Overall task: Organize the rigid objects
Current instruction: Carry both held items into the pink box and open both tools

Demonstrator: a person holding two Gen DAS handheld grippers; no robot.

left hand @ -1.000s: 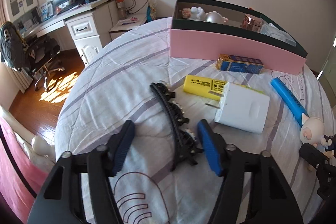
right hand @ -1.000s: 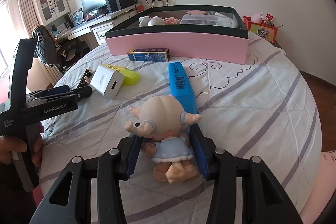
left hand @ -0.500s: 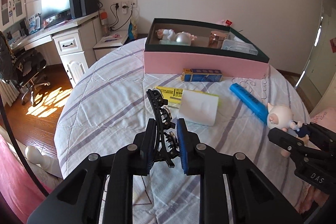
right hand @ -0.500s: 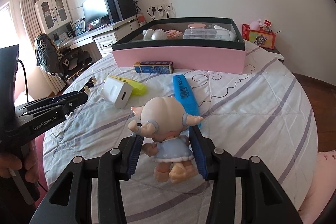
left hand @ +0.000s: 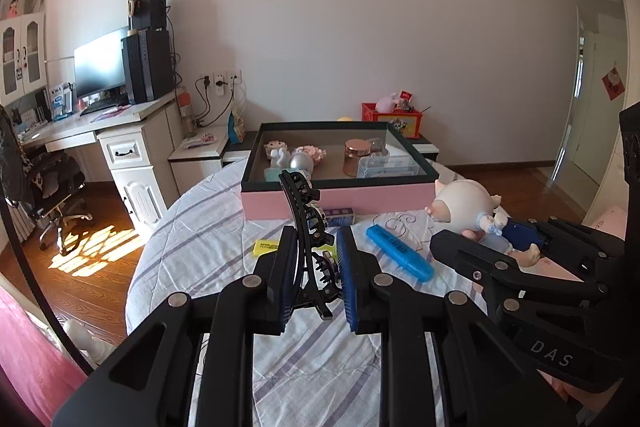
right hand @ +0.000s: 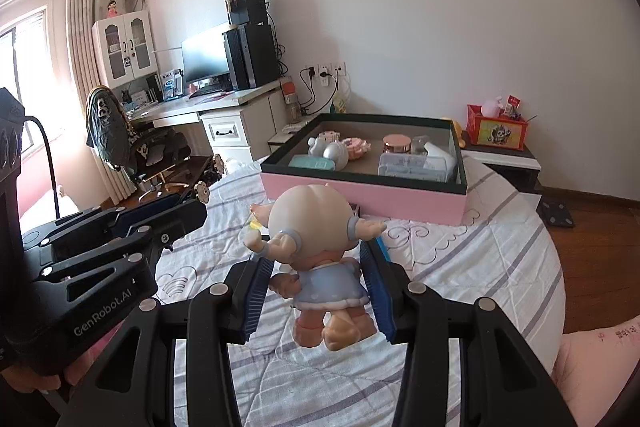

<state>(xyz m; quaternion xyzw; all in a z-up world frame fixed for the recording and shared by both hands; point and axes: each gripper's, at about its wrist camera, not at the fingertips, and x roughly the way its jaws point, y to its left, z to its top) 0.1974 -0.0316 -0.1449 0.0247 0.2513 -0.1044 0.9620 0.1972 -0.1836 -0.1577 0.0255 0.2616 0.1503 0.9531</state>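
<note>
Because the black hair claw clip is pinched only near its lower end by the closed left gripper, it could be levered loose above the bed. The pig figurine is clamped at the body in the right gripper; the pink storage box lies ahead of both.

black toothed plastic hair clip | pale-headed pig doll showing light-blue dress | pink-walled, dark-green-rimmed box | white quilt carrying lilac stripes | bright blue highlighter
</note>
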